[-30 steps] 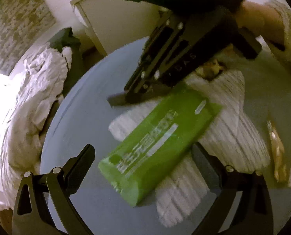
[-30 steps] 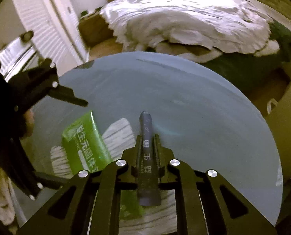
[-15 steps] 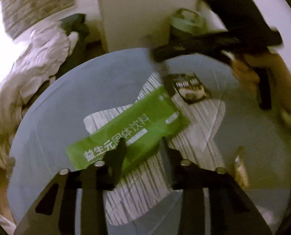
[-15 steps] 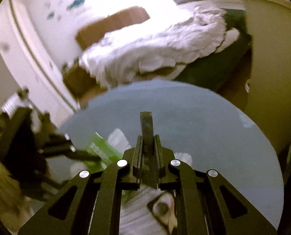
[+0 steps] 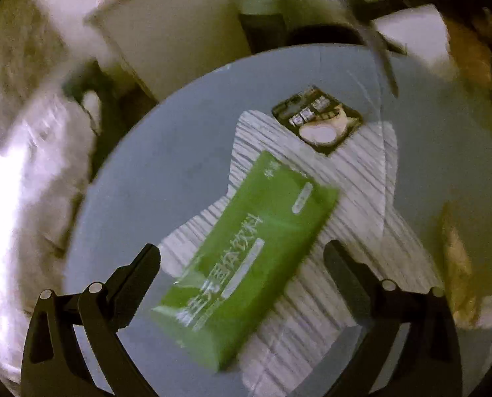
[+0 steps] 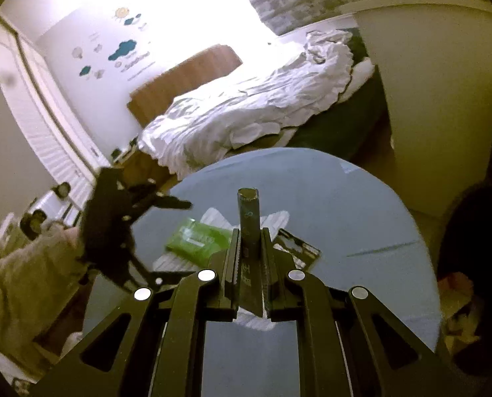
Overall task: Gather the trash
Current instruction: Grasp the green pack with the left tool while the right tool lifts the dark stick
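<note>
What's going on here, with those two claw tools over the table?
A person is clearing wrappers off a round grey table with a hand-held gripper in each hand. The right gripper is shut on a dark stick packet. The left gripper hangs over a green packet lying on a striped white mat, its jaws opening, their pads clear of the packet. A dark sachet lies further back.

Both views are showing dim, yellowish room light with strong fisheye bending and dark vignette at edges. In right wrist view, window glare (image 6: pixel 193 10) is burning out wall above bed (image 6: pixel 246 112). Left wrist view is smearing with motion blur; bedding (image 5: pixel 21 178) at left edge is overexposing. Green packet (image 5: pixel 246 264) text is staying soft, bench (image 5: pixel 166 178) is reflecting faintly.
</note>
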